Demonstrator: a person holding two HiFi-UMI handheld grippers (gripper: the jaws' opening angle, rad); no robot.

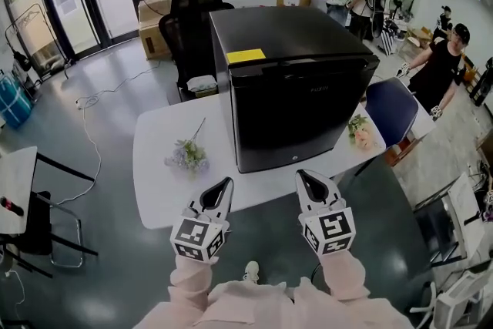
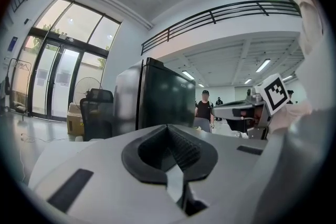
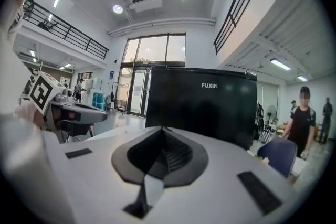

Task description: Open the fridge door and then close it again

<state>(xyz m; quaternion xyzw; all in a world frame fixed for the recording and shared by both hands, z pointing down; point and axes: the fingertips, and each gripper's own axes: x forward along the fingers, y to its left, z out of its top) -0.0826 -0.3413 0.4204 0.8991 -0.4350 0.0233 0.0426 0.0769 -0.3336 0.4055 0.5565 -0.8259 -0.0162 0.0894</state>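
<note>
A small black fridge [image 1: 289, 85] stands on a white table [image 1: 158, 158], its door shut and facing me. A yellow sticker [image 1: 246, 55] lies on its top. My left gripper [image 1: 223, 185] hovers over the table's near edge, short of the fridge's left front corner, jaws together and empty. My right gripper [image 1: 304, 177] hangs just before the door's lower edge, also shut with nothing in it. In the right gripper view the fridge door [image 3: 202, 105] fills the middle behind the shut right gripper [image 3: 164, 128]. The left gripper view shows the fridge [image 2: 157, 97] beyond the shut left gripper [image 2: 169, 127].
A sprig of pale flowers [image 1: 189, 154] lies on the table left of the fridge, another bunch [image 1: 358, 127] at its right. A blue chair [image 1: 393, 108] stands at the right, black chairs [image 1: 189, 27] behind. People [image 1: 439, 69] stand at the back right.
</note>
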